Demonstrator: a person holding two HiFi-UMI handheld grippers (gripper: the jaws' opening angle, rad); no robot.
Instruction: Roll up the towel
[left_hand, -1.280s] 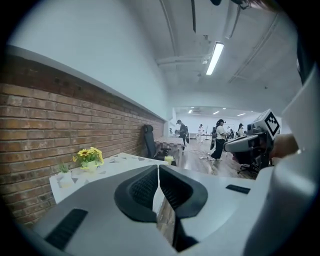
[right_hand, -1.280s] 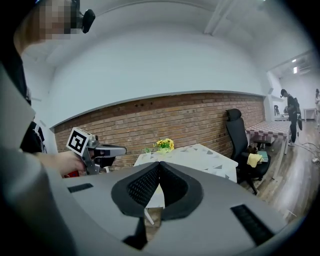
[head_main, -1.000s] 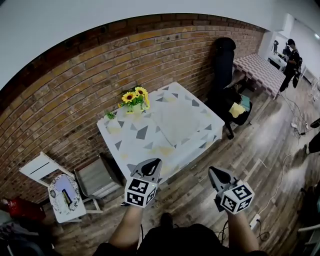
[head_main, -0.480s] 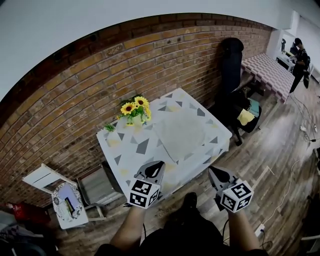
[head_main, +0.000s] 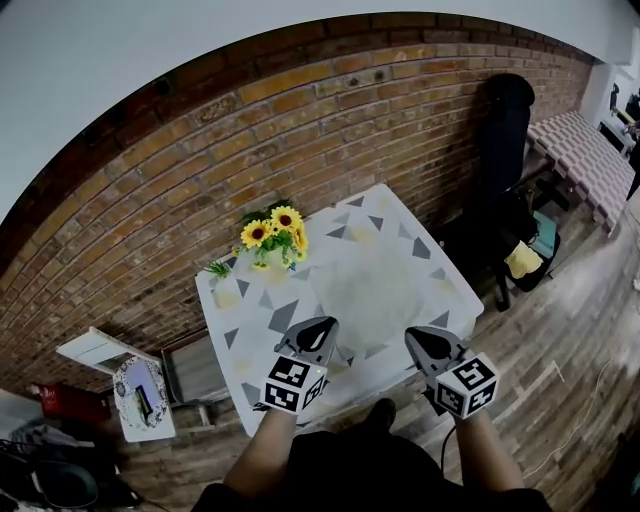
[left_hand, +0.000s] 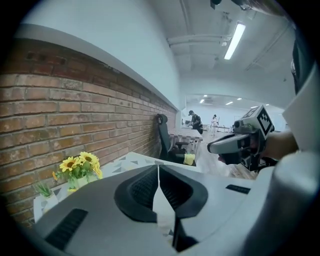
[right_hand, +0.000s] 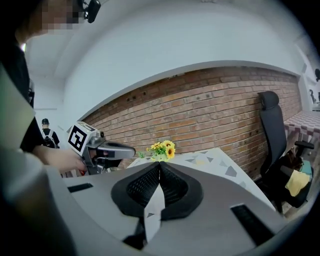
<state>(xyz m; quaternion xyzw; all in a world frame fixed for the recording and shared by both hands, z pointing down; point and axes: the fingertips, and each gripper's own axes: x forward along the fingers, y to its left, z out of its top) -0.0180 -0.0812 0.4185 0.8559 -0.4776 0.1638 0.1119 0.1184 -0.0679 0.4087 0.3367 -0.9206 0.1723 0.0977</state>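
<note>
L gripper (head_main: 322, 325): jaws closed, empty, over near edge of table (head_main: 225, 300).
R gripper (head_main: 414, 338): closed too, holds nothing.
Towel (head_main: 378, 285): flat, unrolled, mid-table.
Sunflowers (head_main: 272, 233): far-left corner.

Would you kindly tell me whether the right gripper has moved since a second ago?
Yes: the right gripper has advanced from over the floor to over the table's near edge.
</note>
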